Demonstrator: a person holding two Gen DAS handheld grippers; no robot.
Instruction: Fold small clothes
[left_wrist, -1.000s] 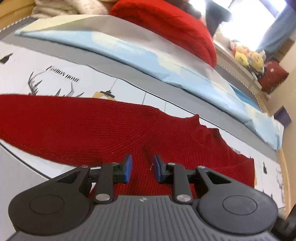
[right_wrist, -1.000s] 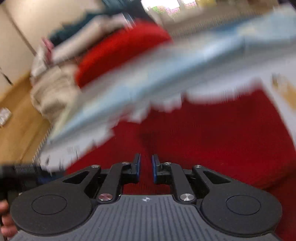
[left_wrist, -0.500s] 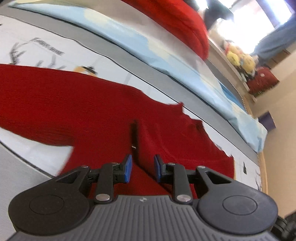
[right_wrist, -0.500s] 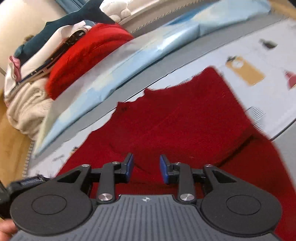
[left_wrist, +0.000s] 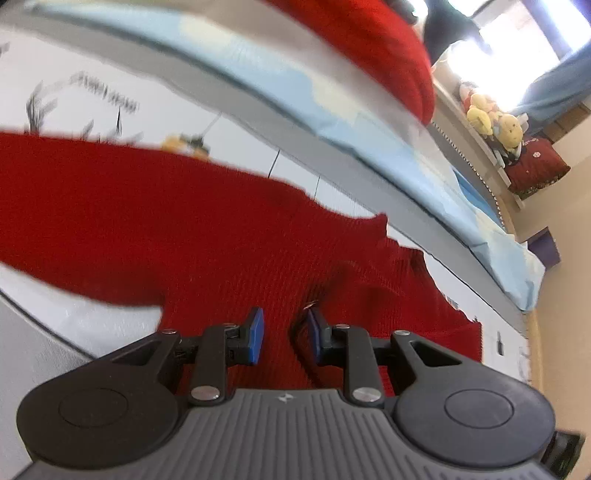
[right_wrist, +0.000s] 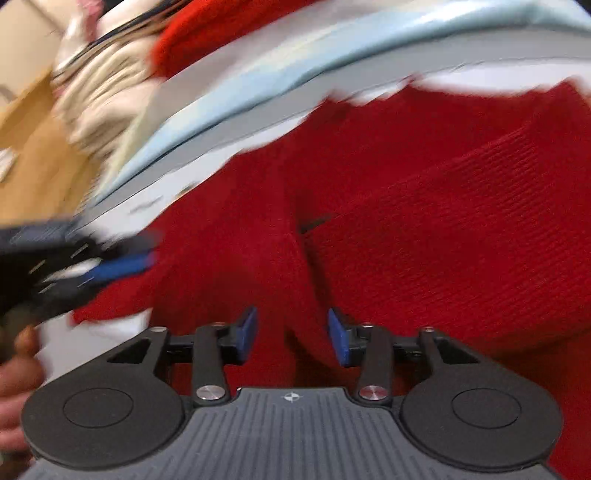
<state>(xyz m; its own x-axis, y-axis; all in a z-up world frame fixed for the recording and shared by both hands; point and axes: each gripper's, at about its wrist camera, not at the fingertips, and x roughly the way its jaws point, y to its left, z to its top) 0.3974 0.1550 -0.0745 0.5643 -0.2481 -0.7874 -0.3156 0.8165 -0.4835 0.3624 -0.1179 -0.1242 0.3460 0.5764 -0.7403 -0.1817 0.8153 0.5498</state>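
Right wrist view: my right hand-held gripper (right_wrist: 291, 334) is opening over a raised ridge of the red sweater (right_wrist: 424, 221), which was flatter half a second ago. My left hand-held gripper (left_wrist: 284, 334) stays narrowly parted, gripping nothing, above the sweater spread on the bed (left_wrist: 332, 192); a fold grasp looks next.

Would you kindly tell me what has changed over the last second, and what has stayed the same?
The right gripper has dropped closer to the red sweater and its jaws are opening, astride a raised fold, pads not pressing. The left gripper has sunk slightly toward the knit. Its jaw gap is unchanged, and the sweater still lies spread on the printed sheet.
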